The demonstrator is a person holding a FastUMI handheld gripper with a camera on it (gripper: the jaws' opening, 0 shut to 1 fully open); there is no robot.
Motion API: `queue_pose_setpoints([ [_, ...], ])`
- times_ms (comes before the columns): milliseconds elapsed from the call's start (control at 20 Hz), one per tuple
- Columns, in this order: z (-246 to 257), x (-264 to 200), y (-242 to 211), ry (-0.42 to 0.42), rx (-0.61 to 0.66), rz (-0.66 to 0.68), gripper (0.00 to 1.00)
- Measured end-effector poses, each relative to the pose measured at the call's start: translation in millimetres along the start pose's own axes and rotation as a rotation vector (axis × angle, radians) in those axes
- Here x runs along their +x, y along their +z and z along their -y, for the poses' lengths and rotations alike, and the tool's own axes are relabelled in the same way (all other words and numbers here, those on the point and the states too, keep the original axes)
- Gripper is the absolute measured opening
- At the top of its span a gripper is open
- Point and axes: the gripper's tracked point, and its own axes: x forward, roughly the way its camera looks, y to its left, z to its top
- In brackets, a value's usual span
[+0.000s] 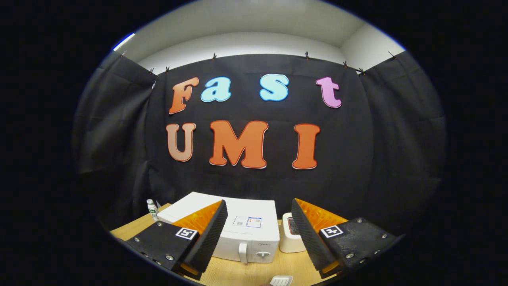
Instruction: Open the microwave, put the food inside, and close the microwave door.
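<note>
A white microwave (pixel 246 226) stands on the wooden table (pixel 238 272), its door shut and its handle (pixel 243 252) facing me. It lies beyond my fingers, seen through the gap between them. My gripper (pixel 258 238) is open and holds nothing; it hovers above the table, short of the microwave. A small white tray-like item (pixel 281 281), possibly the food container, lies on the table just below the gripper, partly cut off.
A small white box-shaped appliance (pixel 291 238) stands right of the microwave, close to it. A white bottle with a green label (pixel 152 209) stands at the microwave's left rear corner. Black cloth walls the booth behind and on both sides.
</note>
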Motion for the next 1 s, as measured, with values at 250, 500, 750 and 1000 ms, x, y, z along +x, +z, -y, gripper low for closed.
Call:
queue_pose_setpoints([
  [250, 25.9, -5.8, 46.4, -0.018, -0.017, 0.069, 0.97],
  [500, 39.9, -1.0, 78.4, -0.032, -0.027, 0.143, 0.97],
  [750, 28.0, 3.2, 98.1, -0.001, -0.028, 0.197, 0.97],
  [1000, 5.6, 8.4, 126.4, 0.045, -0.042, 0.271, 0.97],
])
